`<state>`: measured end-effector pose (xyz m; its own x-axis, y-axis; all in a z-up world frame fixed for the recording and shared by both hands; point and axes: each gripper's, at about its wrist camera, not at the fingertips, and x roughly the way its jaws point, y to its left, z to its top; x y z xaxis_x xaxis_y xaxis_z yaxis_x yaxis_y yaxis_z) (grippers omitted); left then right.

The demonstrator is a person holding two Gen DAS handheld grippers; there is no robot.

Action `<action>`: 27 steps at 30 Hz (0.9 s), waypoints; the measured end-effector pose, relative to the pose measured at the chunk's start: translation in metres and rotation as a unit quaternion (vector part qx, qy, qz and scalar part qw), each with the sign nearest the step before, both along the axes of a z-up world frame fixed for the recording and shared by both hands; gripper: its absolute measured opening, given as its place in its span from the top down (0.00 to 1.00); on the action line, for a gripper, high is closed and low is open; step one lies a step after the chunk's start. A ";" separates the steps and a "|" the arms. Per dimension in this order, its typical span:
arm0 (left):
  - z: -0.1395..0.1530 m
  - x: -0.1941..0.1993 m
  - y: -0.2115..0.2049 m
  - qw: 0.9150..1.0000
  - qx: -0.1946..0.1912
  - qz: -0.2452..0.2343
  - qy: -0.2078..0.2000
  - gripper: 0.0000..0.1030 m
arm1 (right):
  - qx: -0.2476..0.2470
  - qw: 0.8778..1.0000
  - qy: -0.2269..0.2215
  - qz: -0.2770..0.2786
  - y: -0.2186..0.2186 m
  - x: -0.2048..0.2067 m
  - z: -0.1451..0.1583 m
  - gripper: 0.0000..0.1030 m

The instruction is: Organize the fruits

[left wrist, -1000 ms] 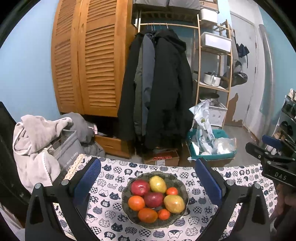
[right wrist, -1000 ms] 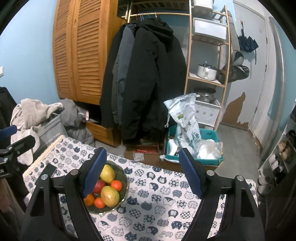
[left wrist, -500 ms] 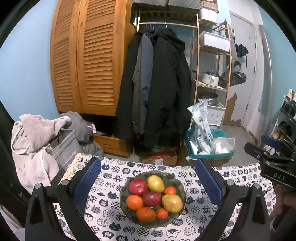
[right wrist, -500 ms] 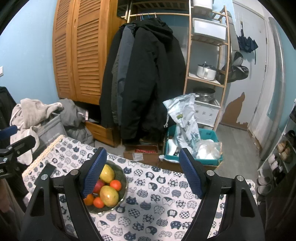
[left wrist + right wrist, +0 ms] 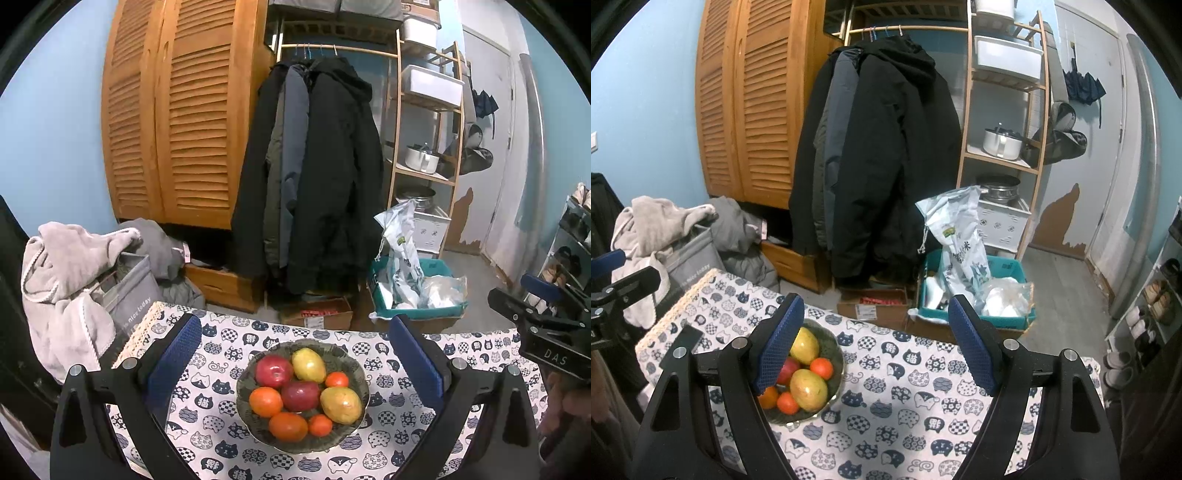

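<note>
A shallow bowl (image 5: 360, 373) of fruit was seen on a table covered with a cat-print cloth (image 5: 399, 417), near the table's left half as shown in the right wrist view. Two red apples (image 5: 274, 371), two yellow-green mangoes (image 5: 340, 405) and several oranges (image 5: 265, 401) were piled in it, touching one another. The rear mango (image 5: 308, 364) was laid with its long axis running away from the camera and slightly leftward; the front mango's axis was turned across the bowl.

The left gripper (image 5: 295, 358) was held above the bowl with its blue pads spread wide, nothing clasped between them. The right gripper (image 5: 875, 339) was likewise parted and empty, over bare cloth to the right of the bowl (image 5: 836, 363); its left finger (image 5: 779, 343) hid part of the fruit.

Behind the table, dark coats (image 5: 325, 177) were hung beside a louvred wooden wardrobe (image 5: 177, 110), with a teal crate (image 5: 439, 266) of bags on the floor.
</note>
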<state>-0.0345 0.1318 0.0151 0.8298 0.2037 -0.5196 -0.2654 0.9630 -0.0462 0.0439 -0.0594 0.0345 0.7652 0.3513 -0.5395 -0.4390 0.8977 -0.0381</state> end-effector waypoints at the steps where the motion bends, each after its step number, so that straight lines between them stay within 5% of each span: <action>1: 0.000 0.000 0.000 1.000 0.000 0.000 0.000 0.01 | -0.001 1.000 0.000 0.000 0.000 0.000 0.000 0.23; 27: 0.004 -0.003 -0.009 1.000 0.003 0.016 -0.005 0.01 | 0.000 1.000 -0.002 -0.002 -0.006 0.000 0.005 0.23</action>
